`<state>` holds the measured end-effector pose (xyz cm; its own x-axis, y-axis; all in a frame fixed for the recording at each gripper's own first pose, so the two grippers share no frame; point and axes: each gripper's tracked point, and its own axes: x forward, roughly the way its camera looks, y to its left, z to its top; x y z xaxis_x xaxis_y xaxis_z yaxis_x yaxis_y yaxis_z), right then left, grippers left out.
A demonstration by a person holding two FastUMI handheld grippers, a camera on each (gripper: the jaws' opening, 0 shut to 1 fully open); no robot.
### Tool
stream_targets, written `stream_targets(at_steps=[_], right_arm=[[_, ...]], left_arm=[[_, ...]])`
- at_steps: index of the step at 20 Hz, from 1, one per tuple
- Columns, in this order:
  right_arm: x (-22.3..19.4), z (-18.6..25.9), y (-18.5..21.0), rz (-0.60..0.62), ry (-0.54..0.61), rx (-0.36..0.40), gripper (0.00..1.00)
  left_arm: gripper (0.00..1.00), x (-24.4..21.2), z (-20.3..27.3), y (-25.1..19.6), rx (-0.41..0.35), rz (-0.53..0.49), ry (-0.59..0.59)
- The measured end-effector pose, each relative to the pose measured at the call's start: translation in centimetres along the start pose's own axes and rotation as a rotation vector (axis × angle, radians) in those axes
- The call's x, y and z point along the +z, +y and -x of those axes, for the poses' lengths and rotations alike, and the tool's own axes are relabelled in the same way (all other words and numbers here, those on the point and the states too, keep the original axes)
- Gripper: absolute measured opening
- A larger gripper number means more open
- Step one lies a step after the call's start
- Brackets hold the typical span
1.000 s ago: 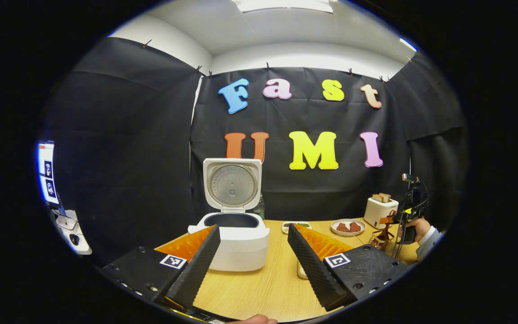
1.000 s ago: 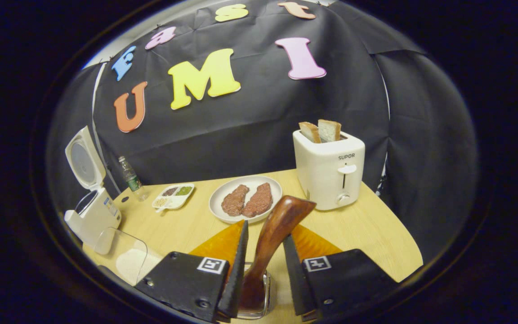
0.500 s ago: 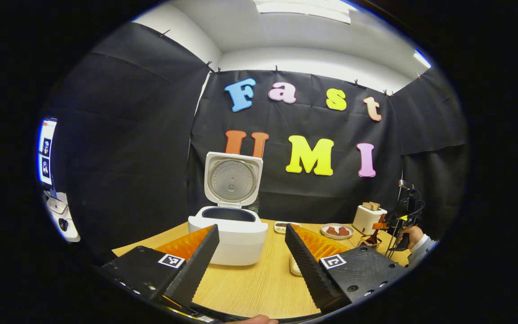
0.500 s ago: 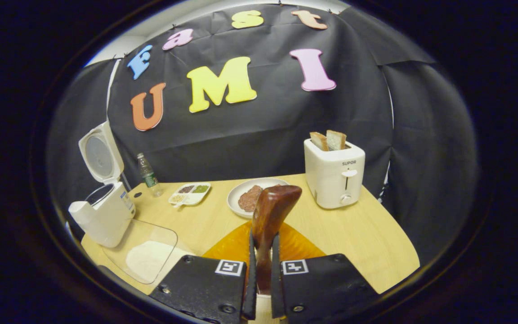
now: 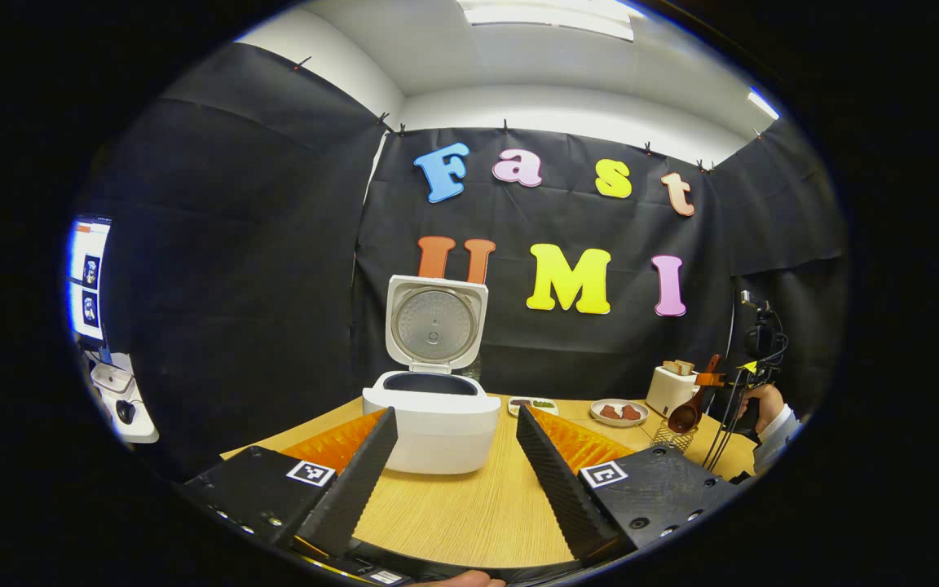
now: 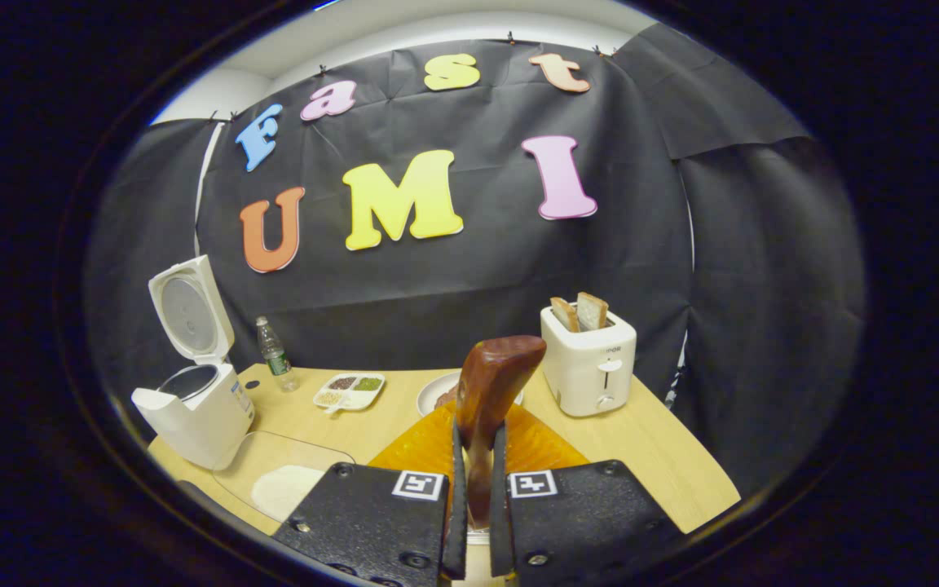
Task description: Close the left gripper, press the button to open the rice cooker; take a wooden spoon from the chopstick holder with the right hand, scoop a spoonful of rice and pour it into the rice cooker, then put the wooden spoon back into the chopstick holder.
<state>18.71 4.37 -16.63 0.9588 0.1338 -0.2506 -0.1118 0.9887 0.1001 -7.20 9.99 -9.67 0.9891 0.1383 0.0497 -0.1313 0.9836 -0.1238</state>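
Observation:
The white rice cooker [image 5: 433,428] stands on the table with its lid [image 5: 435,322] up and the dark pot showing. My left gripper [image 5: 455,417] is open in front of it, holding nothing. My right gripper [image 6: 473,436] is shut on the dark wooden spoon [image 6: 492,383], whose broad end sticks out past the fingertips. In the left gripper view that right gripper [image 5: 722,381], in a person's hand, holds the spoon [image 5: 686,416] just above the wire chopstick holder [image 5: 667,437]. The rice cooker [image 6: 196,408] is far left in the right gripper view. Beside it is a clear container of white rice [image 6: 284,483].
A white toaster [image 6: 590,360] with two bread slices stands at the back right. A plate of meat [image 6: 434,393], a divided seasoning tray [image 6: 349,390] and a small bottle [image 6: 275,355] line the back of the wooden table [image 6: 665,456]. Black cloth walls the booth.
My right gripper went from open around the spoon to shut on it, then rose with it above the holder. My left gripper drew back from the rice cooker, still open.

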Motion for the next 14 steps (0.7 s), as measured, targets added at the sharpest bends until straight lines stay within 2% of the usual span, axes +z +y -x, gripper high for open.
stream_targets(at_steps=[7,14], right_arm=[[2.3,1.3,2.8,0.016,-0.027,0.03,0.16],[2.6,1.6,9.8,-0.034,-0.033,0.157,0.16]], left_arm=[[0.94,-0.1,-1.4,-0.9,-0.035,-0.01,0.009],[0.94,-1.5,-4.4,0.0,-0.005,-0.024,0.043]])
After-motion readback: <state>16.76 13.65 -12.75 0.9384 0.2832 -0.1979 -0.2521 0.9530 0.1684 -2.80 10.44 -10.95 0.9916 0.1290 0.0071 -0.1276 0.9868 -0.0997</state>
